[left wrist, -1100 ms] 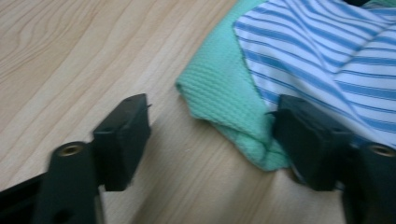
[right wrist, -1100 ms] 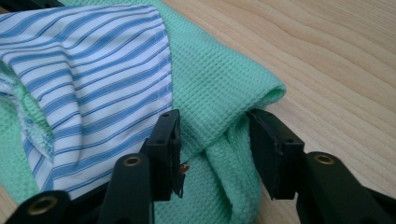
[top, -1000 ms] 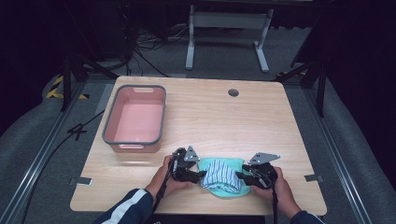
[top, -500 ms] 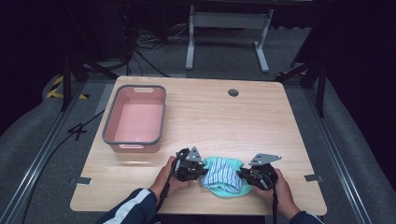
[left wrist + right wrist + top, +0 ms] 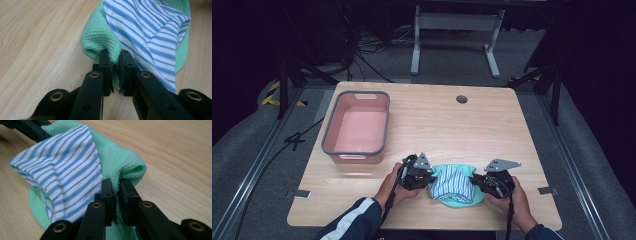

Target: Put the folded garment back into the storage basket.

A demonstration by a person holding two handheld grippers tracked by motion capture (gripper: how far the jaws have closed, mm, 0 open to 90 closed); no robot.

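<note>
Now the wooden table (image 5: 492,120), with the pink bin (image 5: 357,127) at centre-left of the high view. Low in the frame lies the green cloth (image 5: 462,199), a striped cloth (image 5: 454,182) on top. Soft, light, floppy stuff, so the edges are the place to pinch. Left gripper (image 5: 115,63) and right gripper (image 5: 117,187) are both clamped on green hem.
</note>
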